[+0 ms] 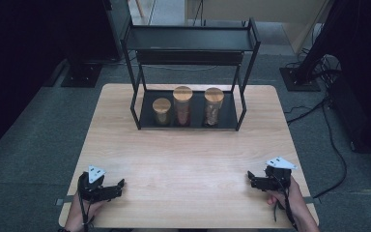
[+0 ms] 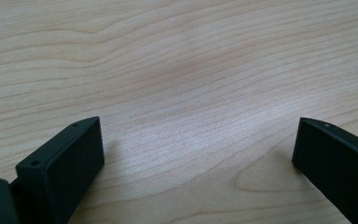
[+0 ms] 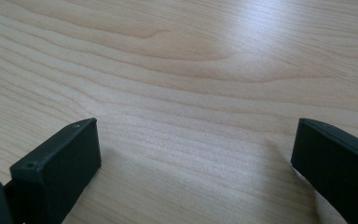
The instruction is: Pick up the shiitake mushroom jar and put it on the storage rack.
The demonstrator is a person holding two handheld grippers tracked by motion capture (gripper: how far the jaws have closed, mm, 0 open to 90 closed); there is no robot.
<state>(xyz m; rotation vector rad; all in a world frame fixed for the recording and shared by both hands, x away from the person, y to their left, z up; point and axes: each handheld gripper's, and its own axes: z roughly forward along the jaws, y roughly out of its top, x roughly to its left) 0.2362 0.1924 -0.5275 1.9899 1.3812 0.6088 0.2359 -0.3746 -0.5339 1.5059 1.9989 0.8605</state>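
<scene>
Bench [image 1: 183, 159], pale wood-grain top, rectangular, bare across its near half. Your left tongs [image 1: 121, 184], black with a grey three-cornered plate on top, rest low at the near left corner, held in your left hand [image 1: 84, 210]; their jaws stand wide apart with nothing between them, only bare wood under them in the left gripper view [image 2: 196, 154]. Your right tongs [image 1: 249, 177], same make, sit at the near right corner in your right hand [image 1: 285, 198]; jaws likewise spread wide and empty over the wood in the right gripper view [image 3: 196, 154].

Rack [image 1: 133, 72], black metal, two-tiered, stands at the far middle of the bench, well apart from both tongs. On its lower shelf, three clear glass jars with round wooden lids stand upright in a row: a short jar [image 1: 162, 112] at the left, a tall jar [image 1: 182, 106] in the middle, a second tall jar [image 1: 213, 107] at the right. Their contents are too small to tell.
</scene>
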